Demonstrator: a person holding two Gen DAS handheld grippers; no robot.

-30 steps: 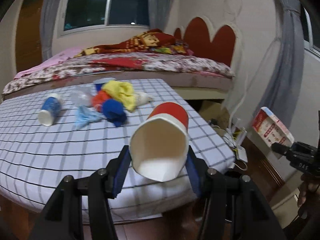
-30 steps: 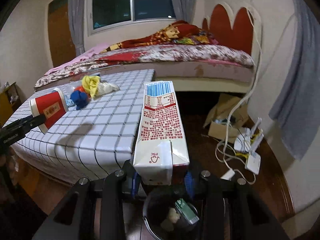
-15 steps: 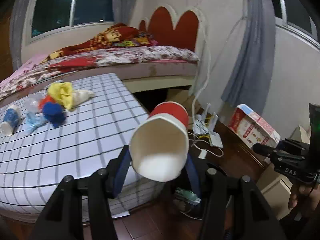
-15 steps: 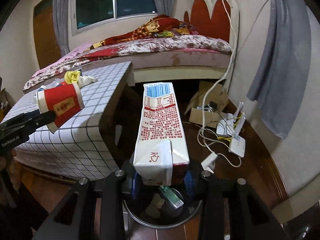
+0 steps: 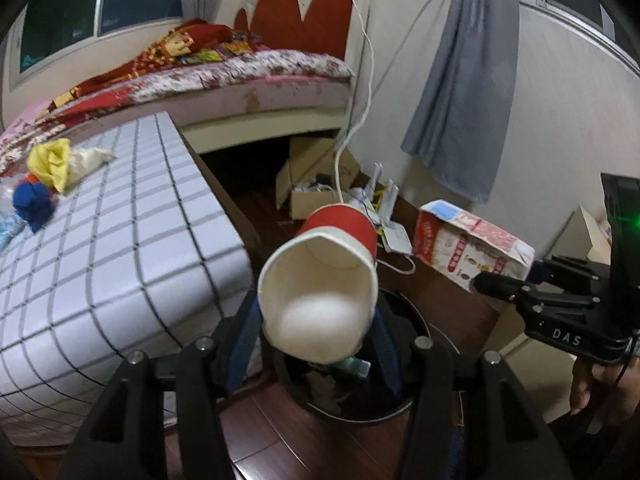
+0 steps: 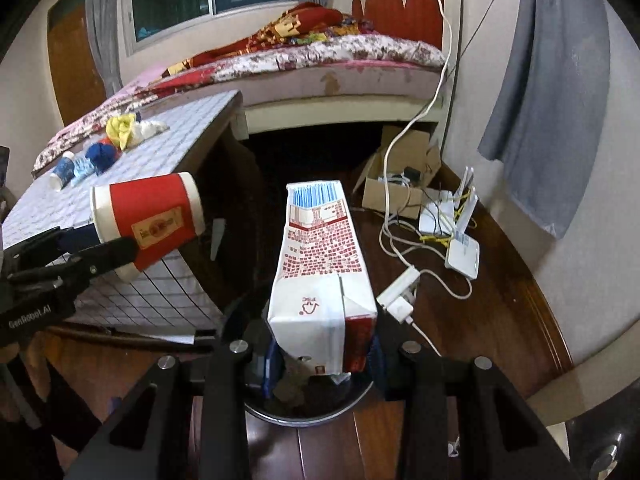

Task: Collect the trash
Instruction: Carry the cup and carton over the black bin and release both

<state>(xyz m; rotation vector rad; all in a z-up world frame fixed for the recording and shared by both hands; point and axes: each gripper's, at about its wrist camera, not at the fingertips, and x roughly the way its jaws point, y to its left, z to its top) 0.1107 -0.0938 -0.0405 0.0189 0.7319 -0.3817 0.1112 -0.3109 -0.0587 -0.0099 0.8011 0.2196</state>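
My left gripper (image 5: 316, 330) is shut on a red and white paper cup (image 5: 320, 292), held on its side over a black round bin (image 5: 360, 412) on the floor. The cup (image 6: 148, 222) and left gripper (image 6: 100, 258) also show in the right wrist view. My right gripper (image 6: 322, 354) is shut on a red and white milk carton (image 6: 320, 276), held above the same bin (image 6: 304, 416), which holds some trash. The carton (image 5: 472, 250) shows at the right of the left wrist view.
A table with a checked cloth (image 5: 100, 240) holds crumpled coloured rags (image 5: 48, 168) and a small blue cup (image 6: 64, 170). A cardboard box (image 6: 400, 176), white routers (image 6: 460, 236) and cables lie on the wood floor. A bed (image 6: 320, 64) stands behind.
Both grippers have moved right, away from the table and closer together over the bin. The cup and the carton stay gripped.
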